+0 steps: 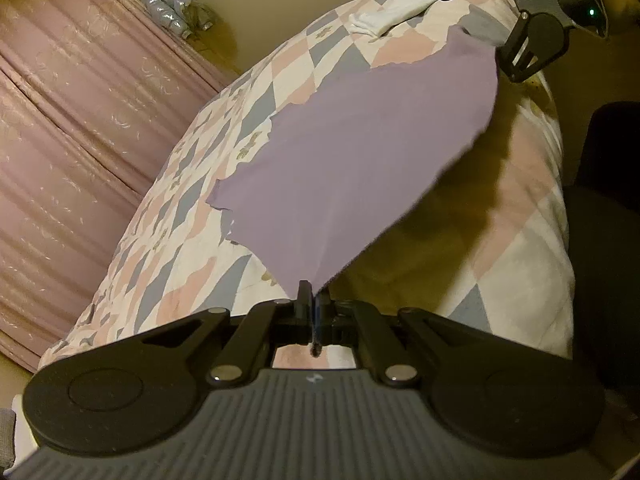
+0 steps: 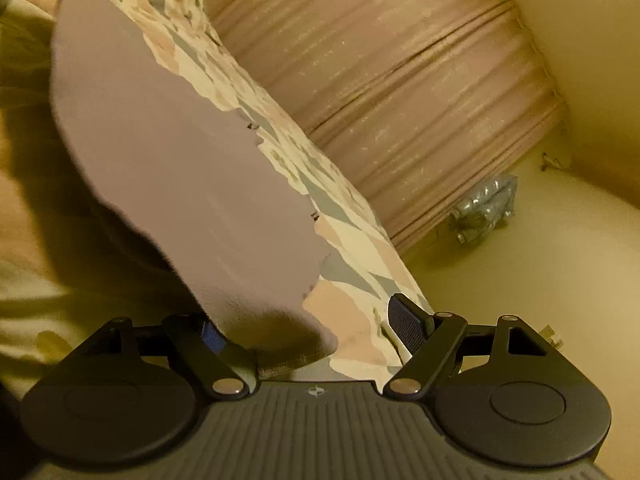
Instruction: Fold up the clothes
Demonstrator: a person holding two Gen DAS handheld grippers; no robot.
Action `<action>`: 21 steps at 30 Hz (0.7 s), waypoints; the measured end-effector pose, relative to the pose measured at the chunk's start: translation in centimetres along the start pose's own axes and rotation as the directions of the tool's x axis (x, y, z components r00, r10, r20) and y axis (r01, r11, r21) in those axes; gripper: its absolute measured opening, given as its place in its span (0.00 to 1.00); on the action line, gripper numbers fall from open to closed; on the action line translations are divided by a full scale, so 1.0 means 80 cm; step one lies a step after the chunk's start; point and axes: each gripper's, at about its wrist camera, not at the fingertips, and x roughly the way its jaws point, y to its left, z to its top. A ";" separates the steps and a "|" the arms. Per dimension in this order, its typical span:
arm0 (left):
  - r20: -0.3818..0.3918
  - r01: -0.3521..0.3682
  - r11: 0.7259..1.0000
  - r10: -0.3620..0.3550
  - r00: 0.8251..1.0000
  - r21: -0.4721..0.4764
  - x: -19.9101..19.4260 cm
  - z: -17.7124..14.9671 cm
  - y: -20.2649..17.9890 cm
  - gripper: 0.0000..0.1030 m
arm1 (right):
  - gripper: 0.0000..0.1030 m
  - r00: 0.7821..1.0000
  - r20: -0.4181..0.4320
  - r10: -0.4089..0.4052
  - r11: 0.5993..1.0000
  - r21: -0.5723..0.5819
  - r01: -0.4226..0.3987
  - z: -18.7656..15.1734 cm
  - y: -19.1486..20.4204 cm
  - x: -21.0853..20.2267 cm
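Left claw (image 1: 314,300) grips one corner of the purple garment (image 1: 360,152), stretched above the bed (image 1: 200,184) toward the open right claw (image 2: 316,328).

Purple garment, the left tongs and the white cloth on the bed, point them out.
purple garment (image 1: 360,152), left wrist view, middle of its flat panel
left tongs (image 1: 314,300), left wrist view, between the fingertips
white cloth (image 1: 384,16), left wrist view, its crumpled middle
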 end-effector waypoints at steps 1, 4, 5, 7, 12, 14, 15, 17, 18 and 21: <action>0.002 0.004 1.000 -0.004 1.000 -0.003 0.001 0.000 -0.001 0.00 | 0.74 1.000 0.001 0.008 1.000 -0.013 -0.008 -0.001 0.002 0.002; 0.006 0.009 1.000 -0.009 1.000 -0.007 0.002 0.001 -0.005 0.00 | 0.43 0.999 0.002 0.032 0.998 -0.051 -0.032 -0.004 0.009 0.010; 0.008 0.008 1.000 -0.008 1.000 -0.009 0.001 -0.001 -0.005 0.00 | 0.25 0.999 -0.014 0.040 0.998 -0.051 -0.040 -0.008 0.004 0.012; 0.012 0.006 1.000 -0.006 1.000 -0.014 -0.001 -0.003 -0.005 0.00 | 0.03 0.998 -0.044 0.042 0.998 -0.047 -0.044 -0.017 -0.011 0.012; 0.027 0.032 0.999 -0.032 0.999 -0.010 -0.006 -0.006 -0.006 0.00 | 0.02 0.999 -0.034 0.034 0.998 -0.047 -0.035 -0.032 -0.040 -0.017; 0.027 0.051 0.999 -0.051 0.998 -0.003 -0.002 -0.006 -0.012 0.00 | 0.02 0.998 -0.040 0.050 0.998 -0.044 -0.051 -0.037 -0.041 -0.021; 0.022 0.056 0.998 -0.057 0.998 0.007 0.001 -0.007 -0.017 0.00 | 0.00 0.996 -0.053 0.066 0.997 -0.046 -0.069 -0.039 -0.037 -0.020; 0.012 0.068 0.997 -0.068 0.998 0.028 0.005 -0.010 -0.028 0.00 | 0.00 0.992 -0.064 0.104 0.992 -0.057 -0.108 -0.044 -0.028 -0.021; 0.007 0.073 0.997 -0.073 0.997 0.036 0.007 -0.012 -0.033 0.00 | 0.00 0.991 -0.065 0.116 0.991 -0.065 -0.120 -0.044 -0.026 -0.024; -0.003 0.076 0.997 -0.076 0.997 0.033 0.003 -0.018 -0.035 0.00 | 0.00 0.987 -0.064 0.144 0.985 -0.090 -0.150 -0.044 -0.022 -0.036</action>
